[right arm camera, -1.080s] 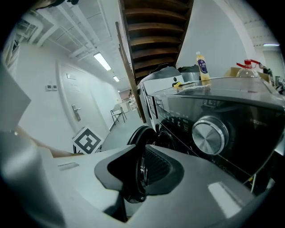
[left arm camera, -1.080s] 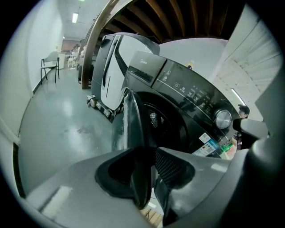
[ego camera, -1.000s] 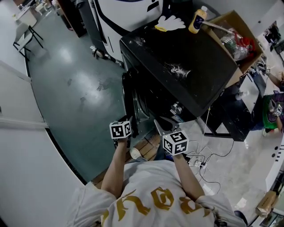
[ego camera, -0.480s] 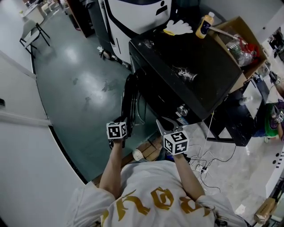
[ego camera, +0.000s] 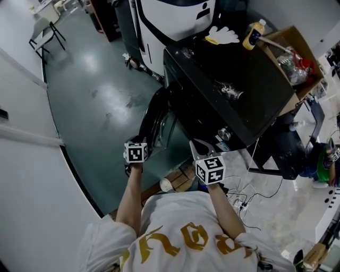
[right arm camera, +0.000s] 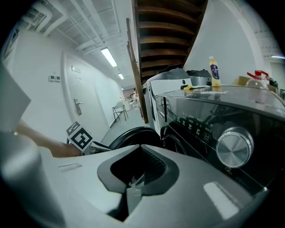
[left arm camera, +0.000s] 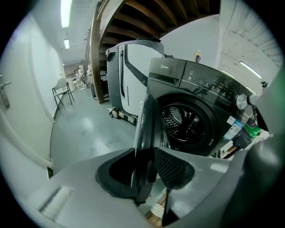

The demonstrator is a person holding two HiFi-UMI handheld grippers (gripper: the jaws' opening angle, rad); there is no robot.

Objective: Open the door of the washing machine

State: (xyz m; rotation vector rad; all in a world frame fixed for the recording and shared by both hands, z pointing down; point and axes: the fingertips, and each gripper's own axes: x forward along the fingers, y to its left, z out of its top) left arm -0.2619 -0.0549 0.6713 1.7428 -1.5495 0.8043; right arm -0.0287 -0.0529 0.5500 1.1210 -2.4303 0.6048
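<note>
Right gripper (right arm camera: 132, 187) jaws together, washing machine (right arm camera: 222, 118) door (right arm camera: 130, 133) ajar

The floor (ego camera: 101, 90) is glossy grey-green, turning paler and speckled at the right. A black washing machine (ego camera: 234, 79) stands on it, its door (ego camera: 154, 119) swung out over the green part. Behind it stands a white machine (ego camera: 170, 16), and by the far left wall there is a folding chair (ego camera: 43, 26). At the washer's front lie wooden boards (ego camera: 178, 180) and a white cup-like thing (ego camera: 166, 184) — and on the pale stretch, a power strip (ego camera: 237, 197) with cables.
</note>
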